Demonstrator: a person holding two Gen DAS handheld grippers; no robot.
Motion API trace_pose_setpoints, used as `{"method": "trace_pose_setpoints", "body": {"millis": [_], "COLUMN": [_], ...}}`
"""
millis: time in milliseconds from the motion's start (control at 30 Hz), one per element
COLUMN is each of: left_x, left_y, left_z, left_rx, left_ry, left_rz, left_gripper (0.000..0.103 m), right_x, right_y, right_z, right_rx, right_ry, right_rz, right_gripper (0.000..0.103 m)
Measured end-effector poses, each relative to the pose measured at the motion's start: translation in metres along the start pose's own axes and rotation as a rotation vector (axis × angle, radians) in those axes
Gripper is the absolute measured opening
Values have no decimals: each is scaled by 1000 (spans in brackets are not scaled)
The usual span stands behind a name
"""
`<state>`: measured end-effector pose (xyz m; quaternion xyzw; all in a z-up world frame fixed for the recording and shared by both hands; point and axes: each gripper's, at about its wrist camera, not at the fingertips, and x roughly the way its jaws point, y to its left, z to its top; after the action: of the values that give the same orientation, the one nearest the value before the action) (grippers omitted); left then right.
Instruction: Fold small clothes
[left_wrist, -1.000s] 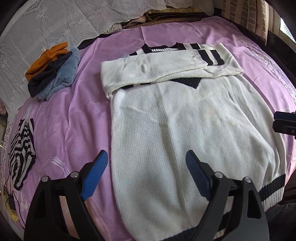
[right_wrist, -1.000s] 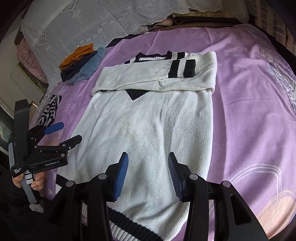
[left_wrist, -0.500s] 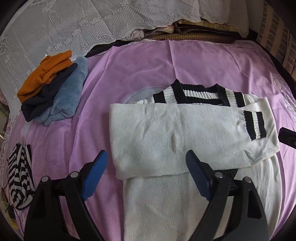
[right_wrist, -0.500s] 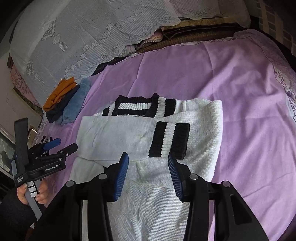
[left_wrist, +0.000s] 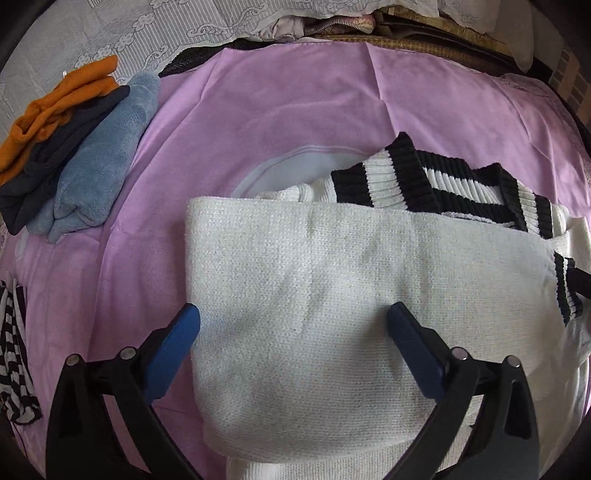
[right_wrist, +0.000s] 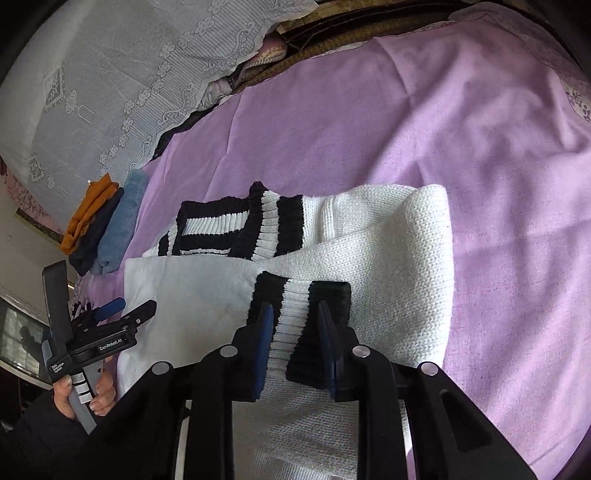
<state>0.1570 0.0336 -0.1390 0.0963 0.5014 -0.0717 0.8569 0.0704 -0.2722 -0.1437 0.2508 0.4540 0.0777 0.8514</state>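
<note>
Right gripper (right_wrist: 295, 314): black frame, blue pads, jaws narrow and just been closing. The striped cuff (right_wrist: 301, 314) of the folded sleeve lies between the pads; I cannot tell whether they press the rib knit yet. Cuff is ribbed, black-white-black bands, squared end.

Left gripper (left_wrist: 293, 321): jaws spread as wide as they go, just been opening. Its blue pads straddle the left end of the folded sleeve (left_wrist: 314, 295), nothing pinched. In the right wrist view a hand (right_wrist: 86, 395) holds this tool by a grey handle at the sweater's left edge.

Sweater (left_wrist: 332, 454): white, coarse even knit, soft and thick. It lies flat in the middle of the pink-purple bed sheet (left_wrist: 295, 110). Sleeves are folded across the chest as one broad band with rounded fold edges. Beyond the band, the ribbed collar (left_wrist: 424, 181) shows black and white stripes, slightly rumpled.

Left of the sweater, well apart: a black-and-white striped garment (left_wrist: 14, 354) at the sheet's edge. Farther left, a stack of folded pieces (left_wrist: 74, 147): orange knit, dark navy, fleecy light blue.

Far end: white lace cover (right_wrist: 110, 74) with flower pattern.
</note>
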Motion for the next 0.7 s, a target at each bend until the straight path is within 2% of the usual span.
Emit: {"method": "trace_pose_setpoints", "body": {"millis": [100,167,267,400,533,700], "left_x": [-1,-11,-35,-60,-70,-83], "left_y": [6,5,6,14,15,16], "left_z": [1,1,-12,-48,-92,-139], "left_rx": [-16,0,40,48,63,71], "left_ry": [7,-8,-50,-32,-1,39], "left_rz": [-31,-2,19,-16,9,-10], "left_gripper": [99,99,98,98,98,98], "right_x": [-2,-9,-30,-48,-56,-67], "right_y": [4,7,16,23,25,38], "right_z": [1,1,-5,-29,-64,-111], "right_rx": [0,16,-10,-45,-41,-97], "right_ry": [2,-5,-39,-17,17,50], "right_rz": [-11,-15,-30,-48,-61,-98], "right_gripper": [24,26,36,37,37,38]}}
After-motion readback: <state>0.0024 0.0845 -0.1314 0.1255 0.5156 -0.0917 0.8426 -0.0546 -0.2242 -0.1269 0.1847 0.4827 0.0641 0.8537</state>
